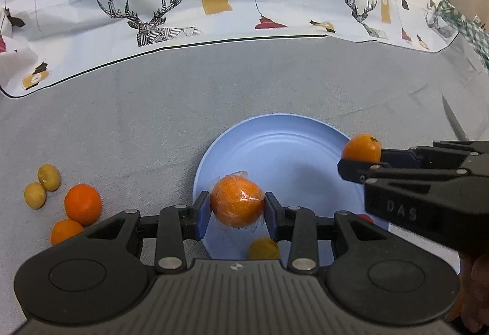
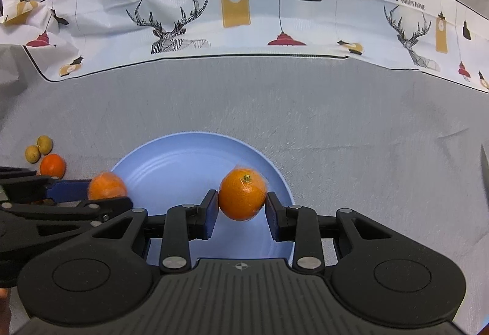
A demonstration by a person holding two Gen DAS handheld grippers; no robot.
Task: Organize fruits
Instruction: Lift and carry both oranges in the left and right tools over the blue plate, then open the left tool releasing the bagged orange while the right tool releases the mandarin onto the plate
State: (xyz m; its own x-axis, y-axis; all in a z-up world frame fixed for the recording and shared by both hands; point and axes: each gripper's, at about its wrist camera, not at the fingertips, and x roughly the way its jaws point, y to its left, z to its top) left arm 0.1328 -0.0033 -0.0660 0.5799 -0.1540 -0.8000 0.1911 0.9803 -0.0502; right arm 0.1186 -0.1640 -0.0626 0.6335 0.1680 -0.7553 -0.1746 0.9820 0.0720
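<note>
Both grippers hover over the blue plate [image 2: 171, 148], the left gripper [image 1: 237, 206] clamped on a film-wrapped orange [image 1: 237, 202] above its near-left rim, the right gripper [image 2: 242, 203] pinching another orange [image 2: 242, 196] above its right side.

Left gripper [image 1: 237, 212] tilts steeply downward, blue pads clamped from either side on a plastic-wrapped orange [image 1: 237, 202], black linkage arms spread symmetrically behind it. Right gripper [image 2: 242, 203] holds the same downward tilt, its pads pinching a second orange [image 2: 242, 195], stem end up. From the left wrist camera, the right gripper comes in from the right edge, fingers pointing left; from the right wrist camera, the left gripper enters from the left edge, fingers pointing right. The two tools sit close together, side by side, not touching.
</note>
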